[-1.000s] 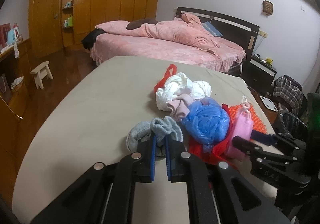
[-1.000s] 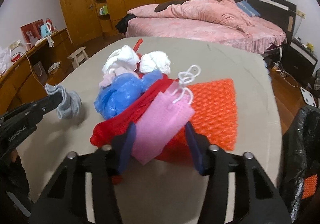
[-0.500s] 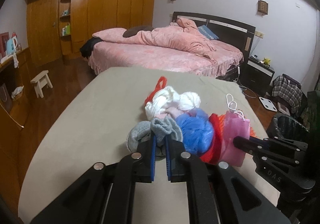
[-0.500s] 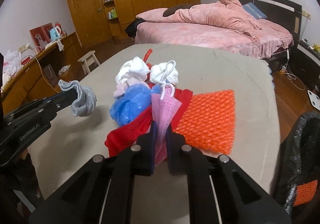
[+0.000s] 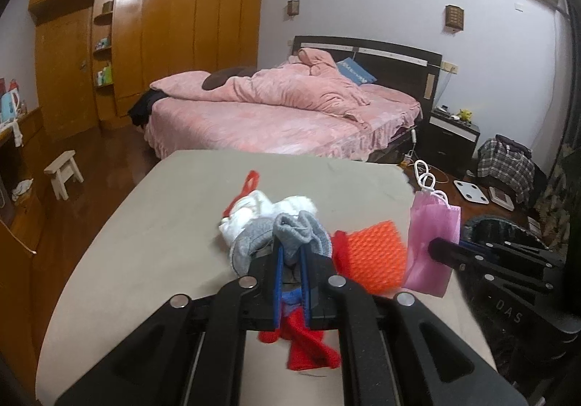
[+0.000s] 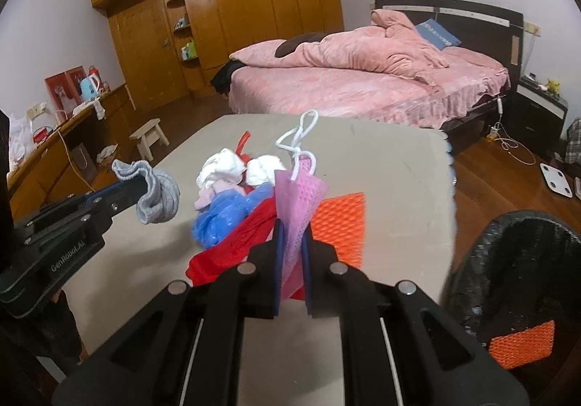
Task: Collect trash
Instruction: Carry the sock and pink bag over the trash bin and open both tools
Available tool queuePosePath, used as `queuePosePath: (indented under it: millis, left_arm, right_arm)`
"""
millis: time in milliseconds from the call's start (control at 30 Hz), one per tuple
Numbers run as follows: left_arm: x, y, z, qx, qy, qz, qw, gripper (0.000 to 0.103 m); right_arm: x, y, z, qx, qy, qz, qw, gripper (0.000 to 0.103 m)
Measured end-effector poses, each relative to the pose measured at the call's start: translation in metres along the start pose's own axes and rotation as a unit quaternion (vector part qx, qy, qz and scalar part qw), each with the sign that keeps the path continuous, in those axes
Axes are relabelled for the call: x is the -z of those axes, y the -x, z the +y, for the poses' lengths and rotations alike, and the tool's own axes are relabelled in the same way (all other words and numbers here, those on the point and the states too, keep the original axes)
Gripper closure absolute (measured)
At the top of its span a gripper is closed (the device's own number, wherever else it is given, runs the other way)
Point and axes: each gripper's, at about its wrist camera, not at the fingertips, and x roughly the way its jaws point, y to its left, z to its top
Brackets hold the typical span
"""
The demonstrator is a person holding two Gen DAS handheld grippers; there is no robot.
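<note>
My left gripper [image 5: 290, 253] is shut on a grey sock [image 5: 290, 235], held above the beige table; the sock also shows in the right wrist view [image 6: 156, 195]. My right gripper [image 6: 290, 235] is shut on a pink face mask [image 6: 297, 202] with white ear loops, lifted off the pile; the mask also shows in the left wrist view [image 5: 432, 235]. On the table lie a red cloth [image 6: 239, 242], a blue plastic bag [image 6: 225, 213], white crumpled cloths [image 6: 225, 170] and an orange mesh sheet [image 6: 339, 220].
A black-lined trash bin [image 6: 515, 268] with an orange mesh piece inside stands at the table's right edge. Beige table [image 6: 381, 166]. A pink bed [image 5: 276, 112], wooden wardrobe [image 5: 145, 43], small stool [image 5: 63, 173] and nightstand [image 5: 450, 137] lie beyond.
My right gripper shut on the pink mask and lifted it off the pile. My left gripper rose higher with the grey sock.
</note>
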Motion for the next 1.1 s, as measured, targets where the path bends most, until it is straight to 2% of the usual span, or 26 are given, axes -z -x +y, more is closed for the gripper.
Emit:
queuePosePath:
  millis: [600, 1100]
  left_arm:
    - [-0.013, 0.007, -0.098, 0.083, -0.043, -0.015, 0.9955, 0.095]
    - [-0.010, 0.008, -0.199, 0.171, -0.094, -0.011, 0.9808, 0.095]
  right_arm:
    - [0.014, 0.071, -0.067, 0.059, -0.035, -0.037, 0.997, 0.094]
    - [0.045, 0.124, -0.145, 0.134, -0.081, -0.051, 0.986, 0.094]
